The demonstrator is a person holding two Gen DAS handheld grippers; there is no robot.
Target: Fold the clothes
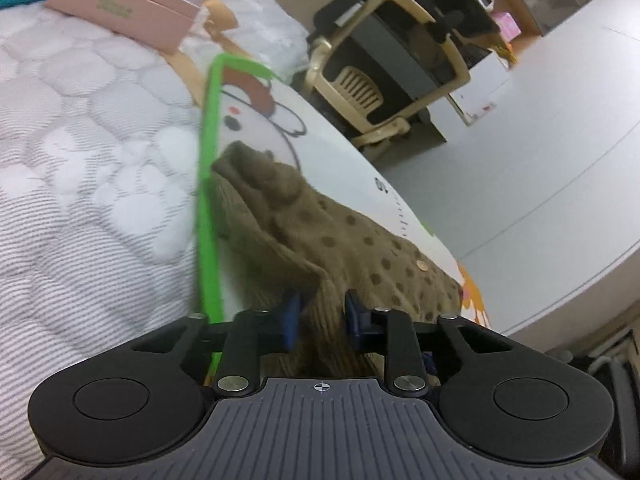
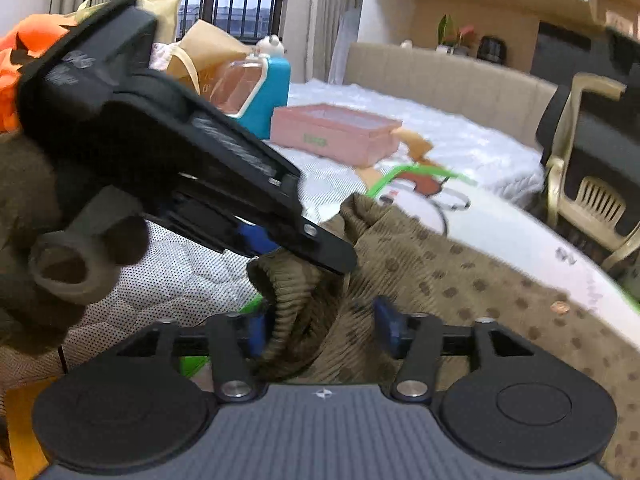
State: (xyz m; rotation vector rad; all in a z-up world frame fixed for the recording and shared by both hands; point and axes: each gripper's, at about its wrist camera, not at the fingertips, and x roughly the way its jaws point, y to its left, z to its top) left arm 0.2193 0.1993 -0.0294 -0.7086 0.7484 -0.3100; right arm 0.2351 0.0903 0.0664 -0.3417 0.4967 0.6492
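A brown knitted garment with darker dots (image 1: 360, 248) lies partly on a white mat with a green border (image 1: 340, 152), which rests on the bed. My left gripper (image 1: 324, 315) is shut on a fold of the garment's ribbed edge, lifting it slightly. In the right wrist view the left gripper (image 2: 336, 258) comes in from the upper left and pinches the ribbed hem. Just below it, my right gripper (image 2: 320, 328) is open, with the bunched ribbed edge of the garment (image 2: 460, 280) lying between its blue fingers (image 2: 386, 324).
A pink box (image 2: 332, 132) and a blue container (image 2: 268, 92) sit farther back on the quilted bed (image 1: 80, 160). A beige chair (image 2: 592, 184) stands beside the bed at the right. Orange cloth (image 2: 32, 40) and bags are piled at the far left.
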